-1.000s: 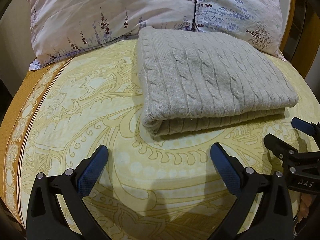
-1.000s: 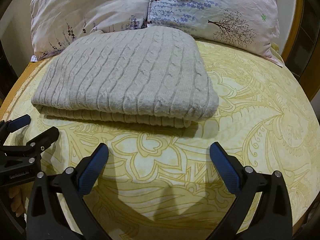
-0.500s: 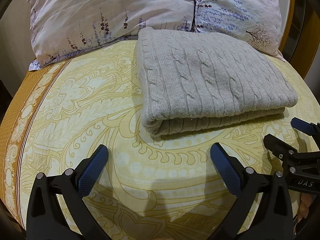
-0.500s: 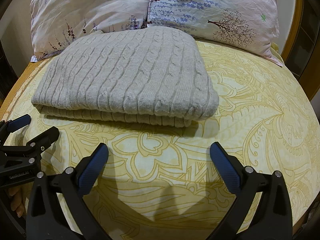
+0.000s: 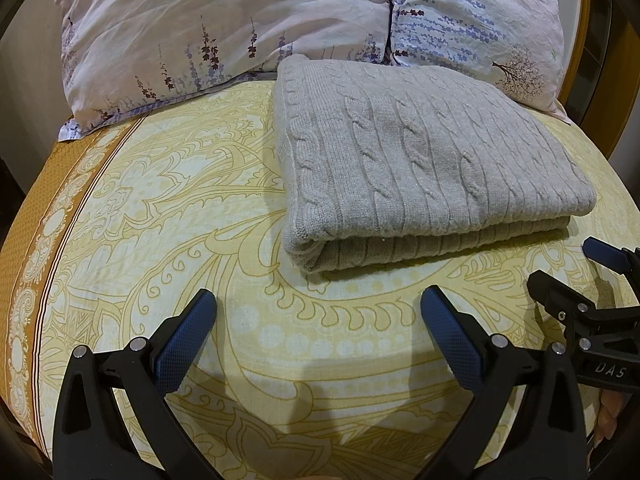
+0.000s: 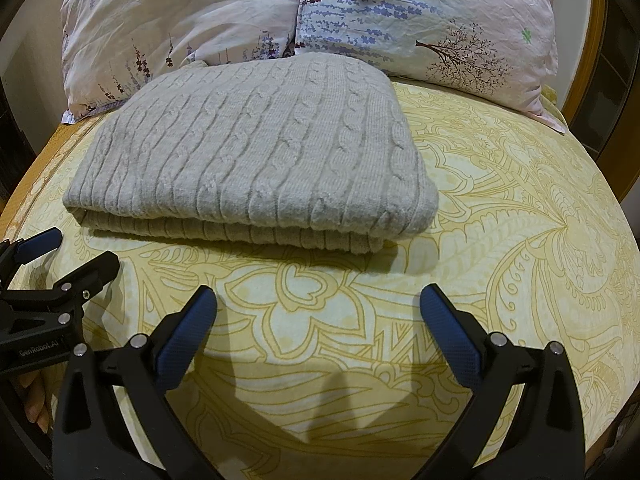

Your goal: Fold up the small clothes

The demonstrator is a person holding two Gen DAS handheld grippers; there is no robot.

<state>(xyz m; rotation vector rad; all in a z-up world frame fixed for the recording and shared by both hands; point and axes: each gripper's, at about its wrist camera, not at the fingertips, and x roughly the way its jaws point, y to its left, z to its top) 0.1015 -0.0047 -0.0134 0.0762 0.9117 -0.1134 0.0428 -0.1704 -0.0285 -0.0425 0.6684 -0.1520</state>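
Left gripper (image 5: 318,312) fingers spread wide, empty, over the bed sheet (image 5: 160,216). Right gripper (image 6: 318,308) the same, fingers apart, holding nothing. Folded grey cable-knit sweater (image 5: 420,168) lies ahead on the bed, far edge touching the pillows (image 5: 224,20).

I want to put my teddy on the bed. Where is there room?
Bare sheet lies left of the folded grey sweater, out to the brown border, and right of it in the other view. The strip by the pillows is crowded.
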